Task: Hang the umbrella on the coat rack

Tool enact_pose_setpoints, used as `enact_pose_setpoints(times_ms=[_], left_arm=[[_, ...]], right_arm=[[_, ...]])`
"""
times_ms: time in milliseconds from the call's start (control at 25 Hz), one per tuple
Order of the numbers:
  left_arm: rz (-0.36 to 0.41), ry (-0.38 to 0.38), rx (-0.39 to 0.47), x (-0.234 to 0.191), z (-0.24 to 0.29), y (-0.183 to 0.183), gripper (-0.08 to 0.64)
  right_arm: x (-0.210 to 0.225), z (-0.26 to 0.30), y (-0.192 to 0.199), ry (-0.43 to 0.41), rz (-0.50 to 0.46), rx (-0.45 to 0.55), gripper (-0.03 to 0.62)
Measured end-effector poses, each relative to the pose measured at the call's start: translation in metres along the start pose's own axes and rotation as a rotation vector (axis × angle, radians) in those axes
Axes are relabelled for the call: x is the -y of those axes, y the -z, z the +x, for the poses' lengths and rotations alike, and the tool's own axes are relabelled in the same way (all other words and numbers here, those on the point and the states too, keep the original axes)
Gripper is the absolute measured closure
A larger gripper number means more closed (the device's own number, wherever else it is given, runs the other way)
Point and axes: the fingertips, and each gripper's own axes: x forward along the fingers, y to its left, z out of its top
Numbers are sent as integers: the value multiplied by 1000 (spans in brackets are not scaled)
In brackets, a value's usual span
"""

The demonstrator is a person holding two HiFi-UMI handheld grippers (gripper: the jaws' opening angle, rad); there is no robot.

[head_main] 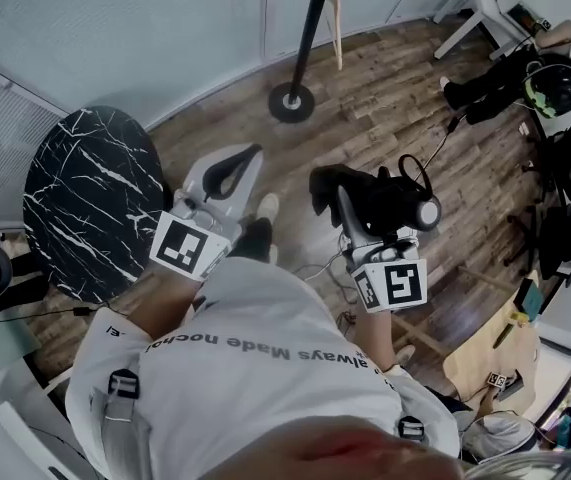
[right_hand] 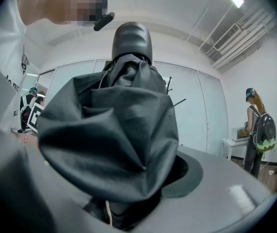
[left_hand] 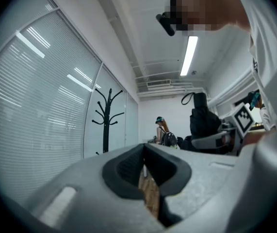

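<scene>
Right gripper [head_main: 347, 208]: clamped on folded umbrella [right_hand: 111, 130], long axis upright across the jaws.
Left gripper [head_main: 235, 168]: jaws together, empty.
Coat rack [head_main: 310, 18]: ahead of both jaw tips, well apart.

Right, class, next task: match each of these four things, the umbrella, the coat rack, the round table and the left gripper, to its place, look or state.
Column one:
1. umbrella
2. coat rack
3. round table
4. left gripper

Column two:
A. jaws together, nothing between them
B. black top with white veins
C. folded, clamped in the jaws of the right gripper
D. standing on the wooden floor near the wall

Pairs: 1-C, 2-D, 3-B, 4-A.
</scene>
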Motion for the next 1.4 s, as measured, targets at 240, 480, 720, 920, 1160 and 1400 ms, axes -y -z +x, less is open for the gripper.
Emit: enact_pose_setpoints(times_ms=[240,480,720,920,1160,1400], left_arm=[[-6,-3,9,-42,46,4,555],[-16,-8,27,-103,97,5,555],[-10,-4,43,-151,144,4,555],[-13,16,29,-164,172,13,555],[-10,20,14,-169,205,17,555],[2,-34,18,-180,244,17,555]], right_arm=[[30,54,-1,-10,-3,-11,308],[64,125,-4,-13,-10,-24,308],[95,179,-10,-4,-14,-31,308],[115,201,-10,8,-11,-27,308],[147,219,-13,8,-10,-19,308],[185,250,-12,-50,-1,-9,308]])
